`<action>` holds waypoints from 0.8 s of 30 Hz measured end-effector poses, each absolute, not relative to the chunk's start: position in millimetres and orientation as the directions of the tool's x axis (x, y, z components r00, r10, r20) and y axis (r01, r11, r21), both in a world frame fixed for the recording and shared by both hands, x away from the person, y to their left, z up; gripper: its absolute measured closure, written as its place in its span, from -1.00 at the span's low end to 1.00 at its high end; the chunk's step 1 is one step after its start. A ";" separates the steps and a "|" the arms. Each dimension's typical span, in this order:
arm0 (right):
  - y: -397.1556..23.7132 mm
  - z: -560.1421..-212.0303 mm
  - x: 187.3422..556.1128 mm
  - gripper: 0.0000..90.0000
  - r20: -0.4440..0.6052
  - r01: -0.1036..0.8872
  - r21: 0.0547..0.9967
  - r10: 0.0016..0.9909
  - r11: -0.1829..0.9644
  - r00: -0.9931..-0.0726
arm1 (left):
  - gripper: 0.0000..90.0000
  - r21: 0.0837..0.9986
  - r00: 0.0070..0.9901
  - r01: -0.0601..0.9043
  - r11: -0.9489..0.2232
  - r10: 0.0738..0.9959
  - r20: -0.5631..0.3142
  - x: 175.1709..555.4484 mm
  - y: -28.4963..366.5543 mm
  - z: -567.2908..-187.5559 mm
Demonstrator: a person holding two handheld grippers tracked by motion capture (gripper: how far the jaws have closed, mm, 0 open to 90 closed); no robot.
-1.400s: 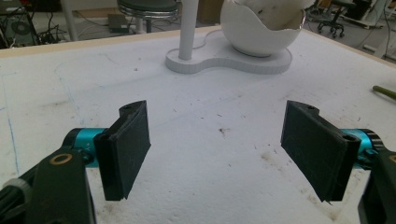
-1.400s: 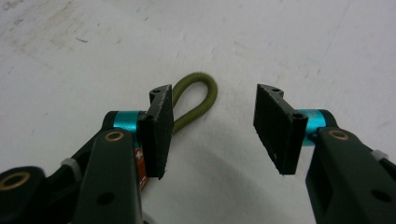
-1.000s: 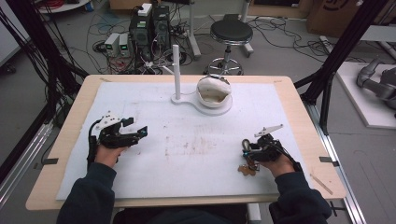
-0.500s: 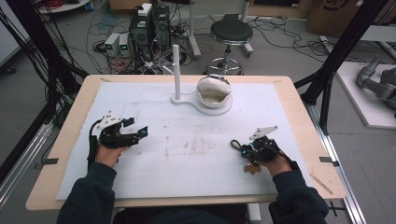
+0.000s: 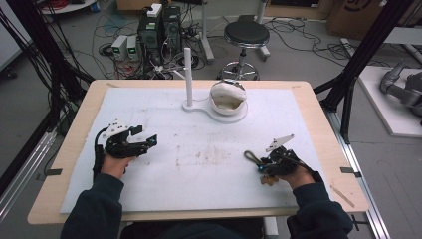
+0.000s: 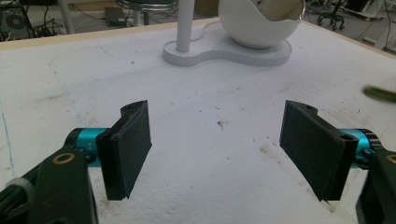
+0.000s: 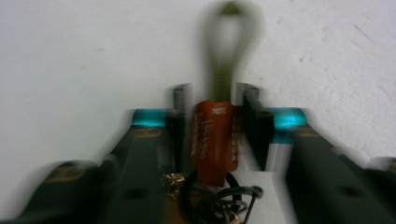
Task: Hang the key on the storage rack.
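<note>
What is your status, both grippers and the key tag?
Left gripper open, empty. Right gripper jaws just opening, key tag between them, grip unclear in blur. Nothing in the way.

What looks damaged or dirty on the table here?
The white bowl on the stand has a jagged, broken-looking rim, like a cracked eggshell. The white mat has brownish smudges in its middle and small dark specks near the left gripper. Nothing has spilled.

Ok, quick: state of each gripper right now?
Left gripper: open, empty.
Right gripper: jaws just opening slightly, brown keychain tag between them; grip unclear.
</note>
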State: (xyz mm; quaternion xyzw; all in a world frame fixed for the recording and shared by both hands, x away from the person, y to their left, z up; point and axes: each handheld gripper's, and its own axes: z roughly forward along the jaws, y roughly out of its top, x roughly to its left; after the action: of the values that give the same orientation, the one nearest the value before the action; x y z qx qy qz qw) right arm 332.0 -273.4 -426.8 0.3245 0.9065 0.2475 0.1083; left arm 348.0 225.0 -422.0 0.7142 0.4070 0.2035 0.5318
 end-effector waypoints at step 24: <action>-230.0 -381.7 355.6 0.62 0.015 0.332 0.853 0.618 0.402 -0.786 | -0.51 0.939 0.588 0.337 -0.060 0.792 -0.160 348.4 228.7 -420.5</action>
State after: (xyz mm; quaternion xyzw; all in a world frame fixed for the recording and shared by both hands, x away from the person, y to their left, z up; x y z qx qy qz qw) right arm 355.6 -230.0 -381.7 0.2886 0.8232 0.4643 0.1536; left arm 348.4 228.7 -420.5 0.6986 0.4044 0.2056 0.5534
